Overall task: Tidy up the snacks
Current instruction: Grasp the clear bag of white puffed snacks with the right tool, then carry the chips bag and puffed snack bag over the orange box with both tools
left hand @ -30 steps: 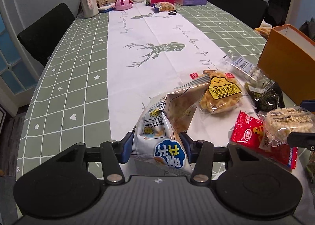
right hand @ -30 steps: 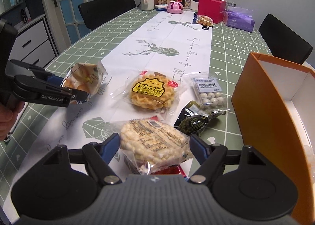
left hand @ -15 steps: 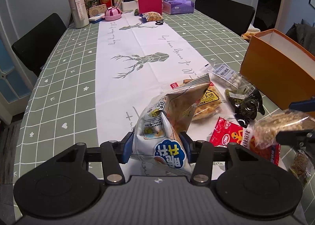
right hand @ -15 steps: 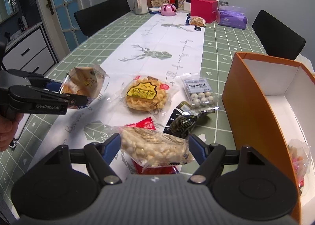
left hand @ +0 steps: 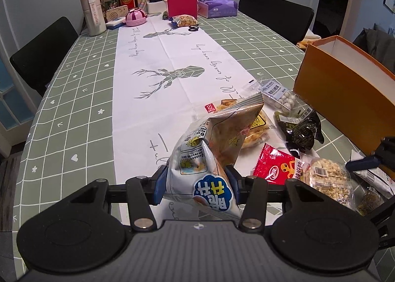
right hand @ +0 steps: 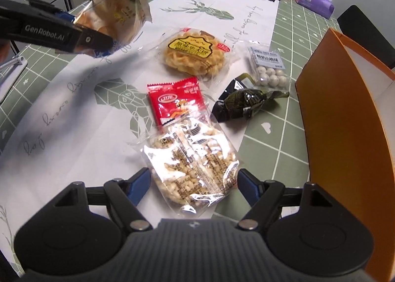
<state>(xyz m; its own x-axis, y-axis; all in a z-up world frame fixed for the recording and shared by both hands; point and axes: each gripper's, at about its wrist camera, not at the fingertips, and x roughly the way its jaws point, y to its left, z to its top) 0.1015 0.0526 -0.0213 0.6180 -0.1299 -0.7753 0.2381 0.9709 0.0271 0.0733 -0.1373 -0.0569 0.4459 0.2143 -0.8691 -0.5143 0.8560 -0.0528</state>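
My left gripper (left hand: pixel 195 183) is shut on a white-and-blue snack bag (left hand: pixel 212 156) and holds it above the table; it shows at the upper left of the right wrist view (right hand: pixel 116 10). My right gripper (right hand: pixel 193 180) is shut on a clear pack of puffed rice cake (right hand: pixel 195 161), also seen low right in the left wrist view (left hand: pixel 328 180). An orange box (right hand: pixel 345 119) with a white inside stands open at the right (left hand: pixel 345 91). On the table lie a red sachet (right hand: pixel 175 99), a yellow crispy cake pack (right hand: pixel 195 54), a dark green pack (right hand: pixel 244 101) and a pack of white balls (right hand: pixel 270 69).
The table has a green checked cloth (left hand: pixel 74 99) with a white runner (left hand: pixel 160 67). Bottles, a pink box (left hand: pixel 182 1), a tissue pack (left hand: pixel 217 6) and a small snack bag (left hand: pixel 185 20) stand at the far end. Black chairs (left hand: pixel 42 52) flank the table.
Both grippers have lifted with their packs. The right wrist view has tilted down and closer to the table, with the rice cake pack still held beside the orange box.
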